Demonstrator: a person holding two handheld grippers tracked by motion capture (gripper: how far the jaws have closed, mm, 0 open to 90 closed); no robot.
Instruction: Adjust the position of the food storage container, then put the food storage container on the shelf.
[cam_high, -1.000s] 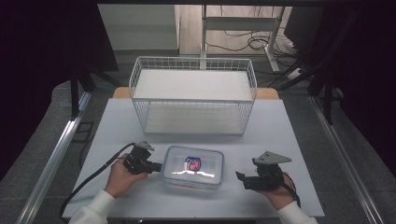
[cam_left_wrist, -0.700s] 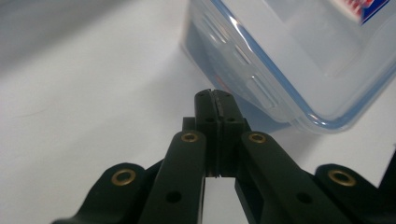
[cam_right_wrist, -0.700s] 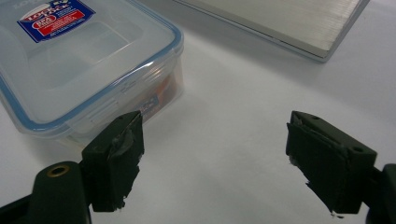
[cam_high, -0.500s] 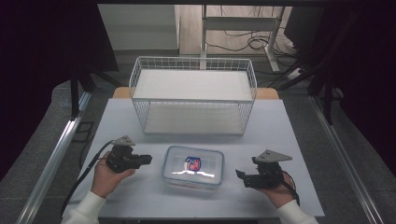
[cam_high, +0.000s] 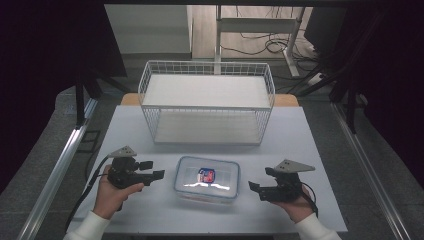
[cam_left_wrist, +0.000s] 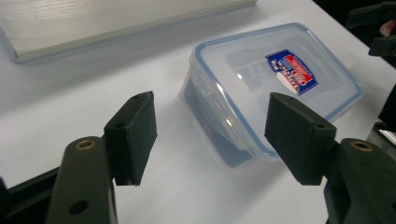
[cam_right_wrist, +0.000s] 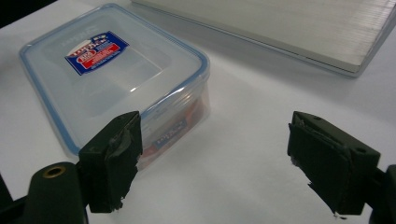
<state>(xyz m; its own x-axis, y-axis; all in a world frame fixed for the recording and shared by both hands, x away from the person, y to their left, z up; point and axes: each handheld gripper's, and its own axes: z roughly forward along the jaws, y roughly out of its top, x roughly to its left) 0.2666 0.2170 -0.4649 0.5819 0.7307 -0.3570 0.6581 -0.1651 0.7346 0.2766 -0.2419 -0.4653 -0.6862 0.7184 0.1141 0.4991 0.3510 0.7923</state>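
Right now the clear plastic box with a blue-edged lid sits between the wide-open left gripper and wide-open right gripper. One-sided pushing could slide it away.

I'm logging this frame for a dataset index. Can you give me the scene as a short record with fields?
surface: white table
main object: clear lidded plastic container, lid on, red and blue label on top
container position: near front edge, between the two grippers
left hand-held gripper: open, left of the container, not touching it
right hand-held gripper: open, right of the container, not touching it
behind: white wire basket, farther back on the table
contact: none
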